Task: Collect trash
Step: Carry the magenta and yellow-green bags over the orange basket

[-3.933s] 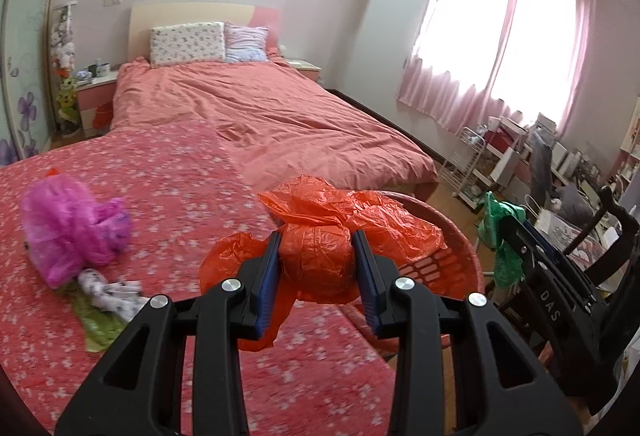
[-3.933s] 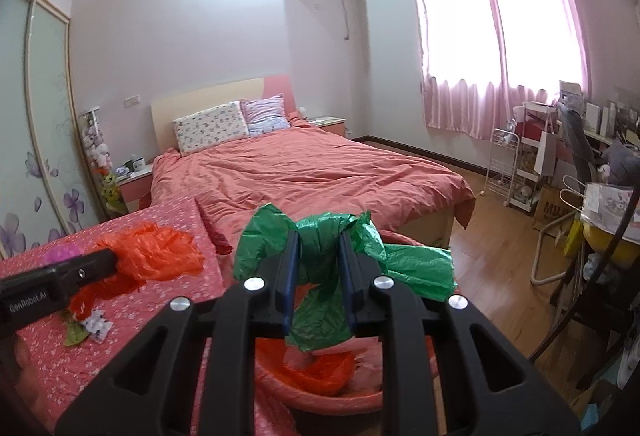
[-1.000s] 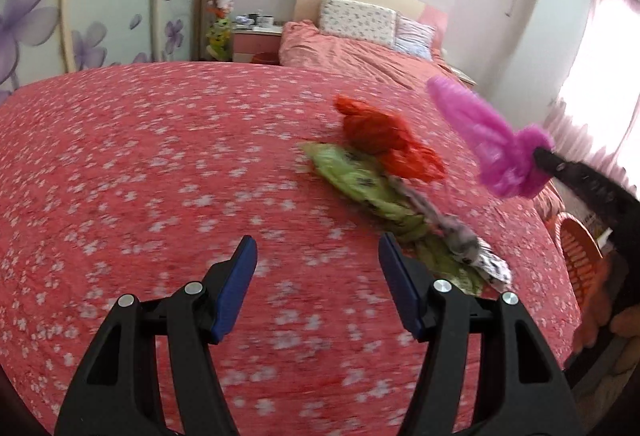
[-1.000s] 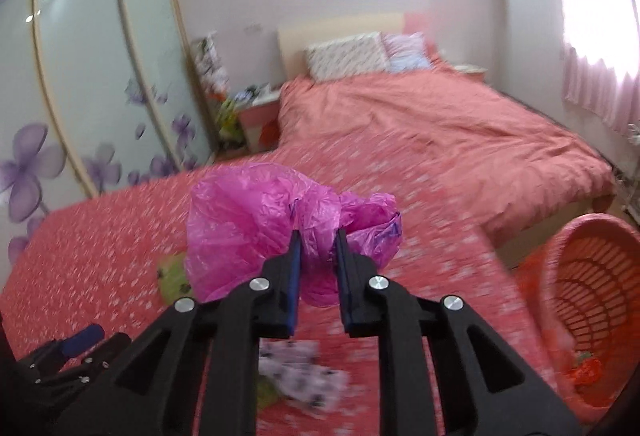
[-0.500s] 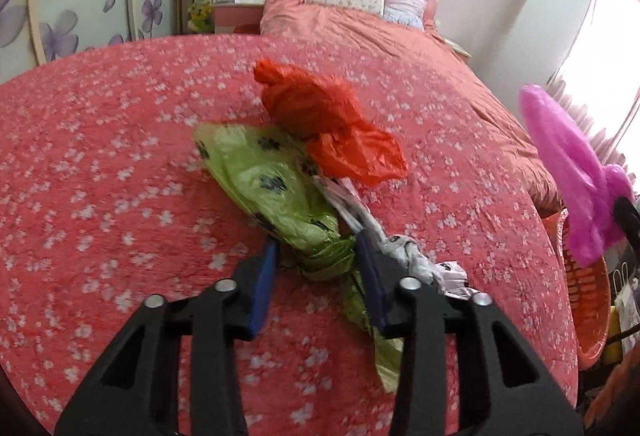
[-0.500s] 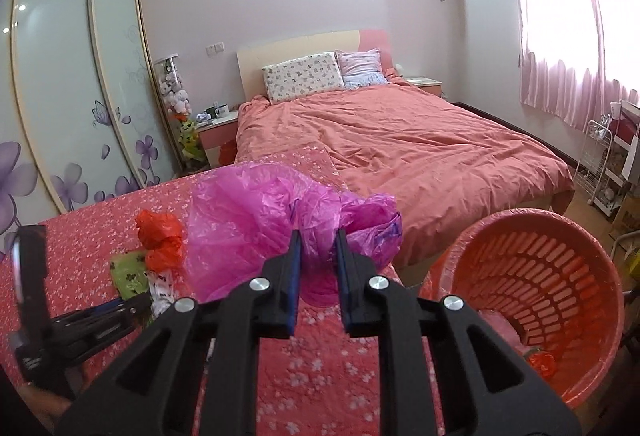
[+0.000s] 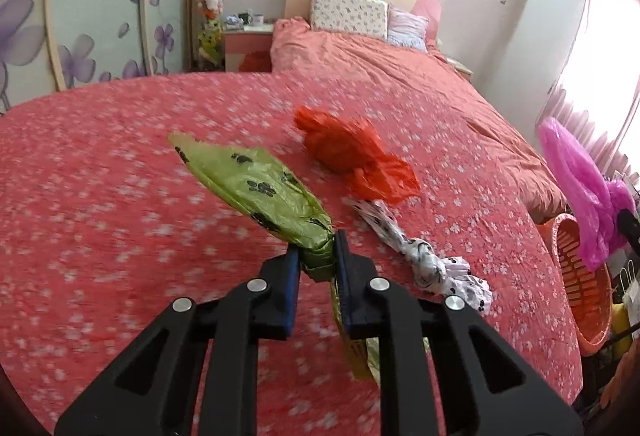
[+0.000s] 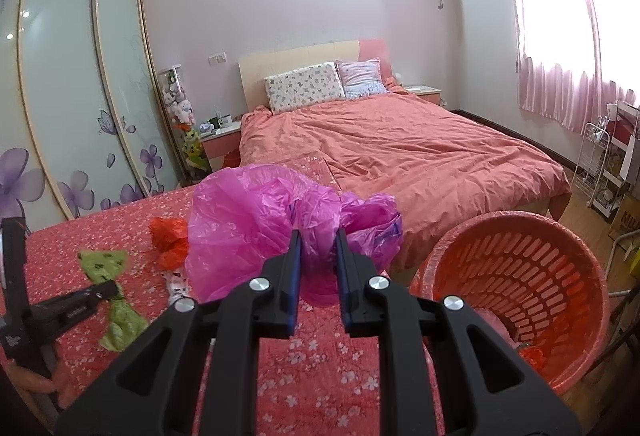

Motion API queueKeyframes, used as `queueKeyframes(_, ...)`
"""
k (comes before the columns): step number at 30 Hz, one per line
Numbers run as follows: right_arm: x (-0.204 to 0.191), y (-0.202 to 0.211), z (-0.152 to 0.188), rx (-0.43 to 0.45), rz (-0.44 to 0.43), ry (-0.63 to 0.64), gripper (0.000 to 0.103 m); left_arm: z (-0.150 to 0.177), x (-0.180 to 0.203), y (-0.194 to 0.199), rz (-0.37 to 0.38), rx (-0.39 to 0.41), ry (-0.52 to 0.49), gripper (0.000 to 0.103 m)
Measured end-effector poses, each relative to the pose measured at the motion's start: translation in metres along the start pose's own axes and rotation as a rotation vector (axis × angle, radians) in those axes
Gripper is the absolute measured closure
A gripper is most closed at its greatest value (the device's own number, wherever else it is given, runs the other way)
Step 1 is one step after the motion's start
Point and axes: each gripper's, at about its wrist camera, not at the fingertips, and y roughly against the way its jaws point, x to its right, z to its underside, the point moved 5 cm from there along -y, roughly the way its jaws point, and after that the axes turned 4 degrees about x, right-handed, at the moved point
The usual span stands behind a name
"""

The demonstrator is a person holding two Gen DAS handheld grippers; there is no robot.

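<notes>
The left gripper [image 7: 317,263] is closing on the twisted neck of a green bag [image 7: 256,188] (thin crinkly film, nearly weightless, best taken at that bunched knot), lifted just above the flowered red cover [image 7: 100,196]. The right gripper [image 8: 317,250] is clamped on a pink bag [image 8: 256,220], left of the slotted orange basket [image 8: 520,276].

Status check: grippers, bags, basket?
Left gripper closing on green bag. Right gripper shut on pink bag. Basket open, path unblocked.
</notes>
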Motion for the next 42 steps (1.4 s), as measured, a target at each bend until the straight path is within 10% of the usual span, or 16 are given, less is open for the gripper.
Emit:
queueKeyframes(20, 0.055, 0.076, 0.01, 0.088, 0.112, -0.072, 0.086, -0.014, 0.09, 0.068, 0.171, 0.095, -0.126, 0.086)
queueKeyframes(42, 0.159, 0.099, 0.021, 0.147, 0.336, -0.148, 0.086, 0.015, 0.228, 0.056, 0.427, 0.067, -0.266, 0.086)
